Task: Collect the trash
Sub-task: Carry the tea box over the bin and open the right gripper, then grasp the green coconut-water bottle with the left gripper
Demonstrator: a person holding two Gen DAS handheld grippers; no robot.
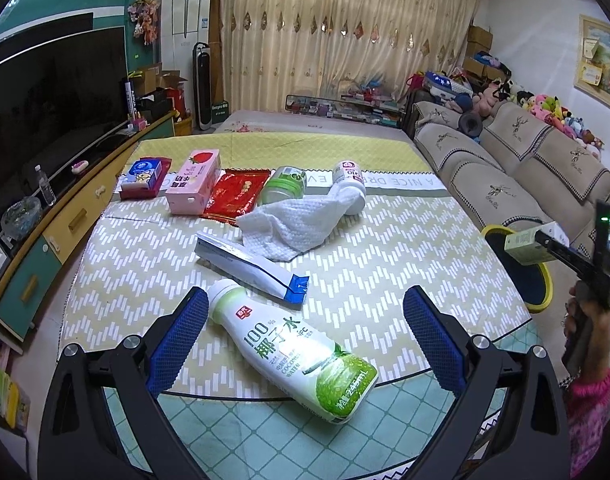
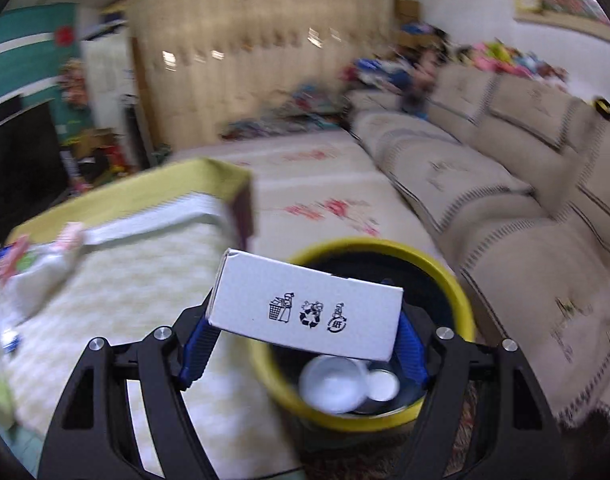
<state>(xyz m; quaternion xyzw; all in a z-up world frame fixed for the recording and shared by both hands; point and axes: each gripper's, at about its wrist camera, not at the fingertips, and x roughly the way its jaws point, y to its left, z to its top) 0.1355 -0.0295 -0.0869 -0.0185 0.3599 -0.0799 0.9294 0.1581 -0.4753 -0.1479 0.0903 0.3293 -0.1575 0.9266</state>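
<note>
My left gripper [image 1: 305, 340] is open, its blue pads on either side of a coconut water bottle [image 1: 293, 350] that lies on the patterned table [image 1: 405, 248]. Behind it lie a blue-and-white wrapper [image 1: 249, 266], a white cloth [image 1: 301, 218], a green can [image 1: 285, 186], a white bottle [image 1: 351, 180], a red packet [image 1: 235, 194], a pink carton [image 1: 193, 182] and a blue box [image 1: 145, 178]. My right gripper [image 2: 305, 344] is shut on a white carton [image 2: 307, 304], held over the yellow-rimmed bin [image 2: 365, 248]; the carton [image 1: 525, 246] and bin [image 1: 543, 292] also show at the right of the left wrist view.
The bin holds white lids [image 2: 333, 384]. A beige sofa [image 1: 505, 168] runs along the right, a TV cabinet [image 1: 65, 216] along the left. The right wrist view is blurred.
</note>
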